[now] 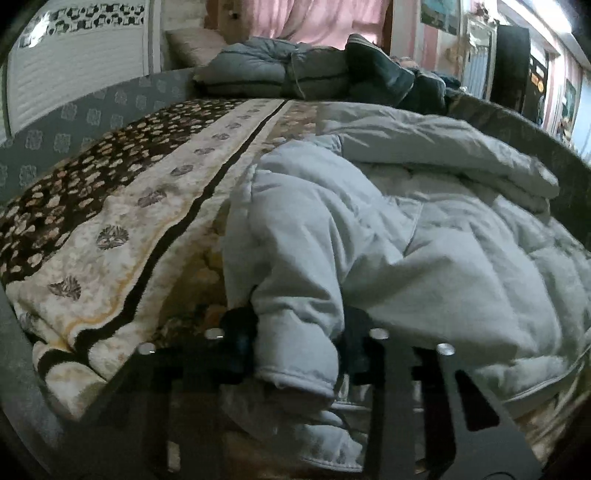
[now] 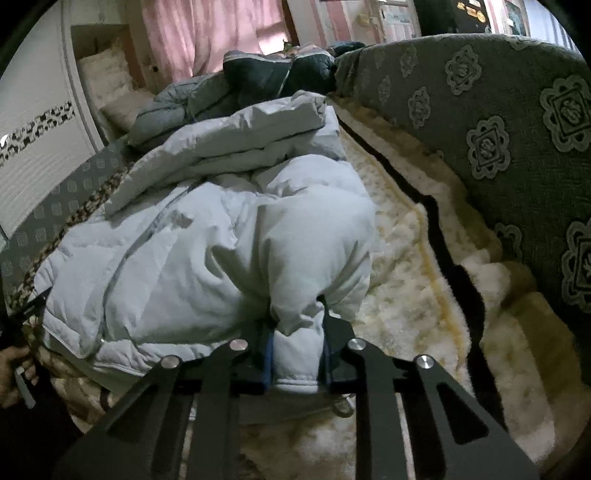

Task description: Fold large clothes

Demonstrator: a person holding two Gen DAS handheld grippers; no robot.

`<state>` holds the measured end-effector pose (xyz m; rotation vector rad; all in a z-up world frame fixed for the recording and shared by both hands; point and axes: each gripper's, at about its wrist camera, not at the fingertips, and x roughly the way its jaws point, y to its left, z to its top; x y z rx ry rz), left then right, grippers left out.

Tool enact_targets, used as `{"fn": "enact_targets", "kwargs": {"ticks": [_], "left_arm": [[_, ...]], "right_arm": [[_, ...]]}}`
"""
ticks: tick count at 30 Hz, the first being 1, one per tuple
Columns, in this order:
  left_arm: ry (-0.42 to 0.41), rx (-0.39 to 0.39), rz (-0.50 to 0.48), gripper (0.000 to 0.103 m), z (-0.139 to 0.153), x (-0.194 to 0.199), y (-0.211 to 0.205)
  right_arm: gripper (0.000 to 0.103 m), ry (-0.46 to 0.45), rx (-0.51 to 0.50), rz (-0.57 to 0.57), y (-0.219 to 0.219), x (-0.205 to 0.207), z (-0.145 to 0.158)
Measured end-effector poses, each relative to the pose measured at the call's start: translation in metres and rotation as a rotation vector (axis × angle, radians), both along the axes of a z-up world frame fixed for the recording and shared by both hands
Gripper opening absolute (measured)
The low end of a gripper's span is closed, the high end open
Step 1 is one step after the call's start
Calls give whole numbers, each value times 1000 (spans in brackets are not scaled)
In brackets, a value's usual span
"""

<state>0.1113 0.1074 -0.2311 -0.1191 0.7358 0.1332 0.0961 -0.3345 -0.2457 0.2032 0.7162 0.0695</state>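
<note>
Soft patterned blanket [image 1: 122, 221] covers the sofa you are working on, with grey medallion upholstery [image 2: 517, 155] rising at the right of the right wrist view. Your left gripper [image 1: 299, 332] is clenched on one cuff of the pale puffer jacket [image 1: 424, 229], the sleeve bulging up from between the fingers at lower centre; your right gripper [image 2: 297, 343] is likewise clamped on the other cuff [image 2: 295, 373], low in its frame. From both cuffs the jacket spreads upward through the middle of each view, lying rumpled on the blanket, its far part doubled over itself. Beyond it, near the top, sit darker folded coats [image 1: 303, 70] and pink curtains [image 2: 207, 33]. Expect the jacket to be light, springy and slick: the padding will likely puff back and slide, so holding at the stitched cuff hems seems safest, and pressing each fold flat should help it stay.
</note>
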Motion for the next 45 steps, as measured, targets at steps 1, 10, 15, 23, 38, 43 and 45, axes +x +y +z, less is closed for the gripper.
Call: {"fn": "enact_targets", "kwargs": {"ticks": [1,10,15,23,38,43,45], "left_arm": [[-3,-1,-2,27,3,0,0],[-112,24,-12,16,75,-6,-13],[-195,7,-56,16,125,-18,-17],[-260,-31,-89,16,169,-43,-9],[-282,-28,-156,16,209,7,17],[-246,8,-168,17,216,89,12],[-225,15,-155,18,213,118,13]], "right_arm": [[17,-12,-7,-2,1,-2,4],[12,-118,-101,-16,12,-21,55],[12,-135,-107,-47,9,-28,88],[12,-218,-92,-72,-4,-53,144],[12,-288,-132,-38,-11,5,206],[12,-272,-108,-43,-21,79,212],[12,-264,-121,-37,-19,104,212]]}}
